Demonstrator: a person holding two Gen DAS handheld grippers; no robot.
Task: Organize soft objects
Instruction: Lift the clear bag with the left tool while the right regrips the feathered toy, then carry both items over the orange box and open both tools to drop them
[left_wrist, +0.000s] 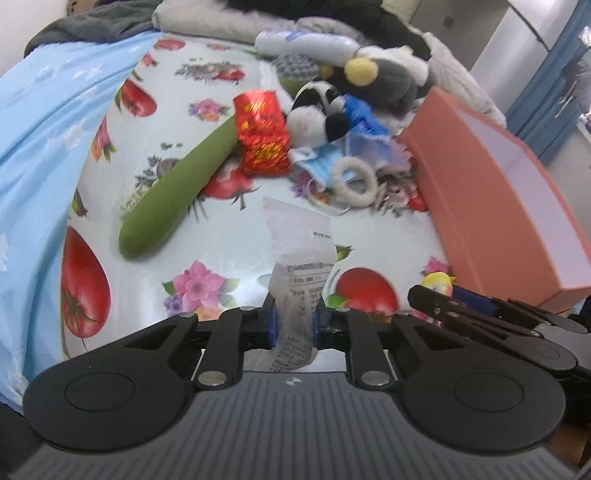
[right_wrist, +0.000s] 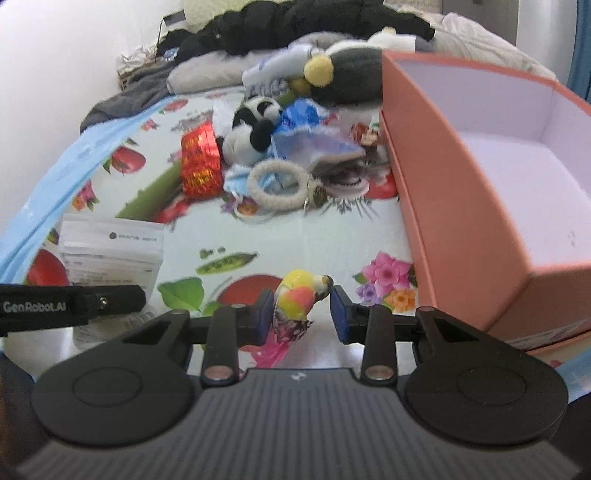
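Soft objects lie in a loose pile on a fruit-and-flower printed sheet (left_wrist: 229, 236), at about 12 to 1 o'clock from the left gripper: a black-and-white plush (left_wrist: 317, 110), a white fluffy ring (left_wrist: 354, 181), crumpled blue-and-white cloth (left_wrist: 325, 162), a grey plush with a yellow pom-pom (left_wrist: 384, 74).

A long green cushion (left_wrist: 177, 184) lies slanted at 11 o'clock, its far end touching a red foil packet (left_wrist: 262, 133).

Orange box (right_wrist: 458, 206), open, pale lining, bare inside as far as visible; sits at 2 o'clock in the right wrist view, just beside the pile.

Left gripper (left_wrist: 294, 325): fingers nearly together, clamped on a white printed pouch (left_wrist: 299, 273). The pouch stands up out of the jaws, bent and creased. In the right wrist view the same pouch (right_wrist: 110, 254) shows at 9 o'clock.

Right gripper (right_wrist: 303, 314): fingers partly apart. A small yellow, pink and green parrot toy (right_wrist: 299, 299) sits between them. The left pad touches the toy; a gap shows at the right pad. Cannot tell whether the toy is gripped.

Light blue bedding (left_wrist: 40, 147) borders the sheet at 9 to 10 o'clock. Dark clothing and grey pillows (right_wrist: 207, 70) are heaped at 12 o'clock behind the pile.
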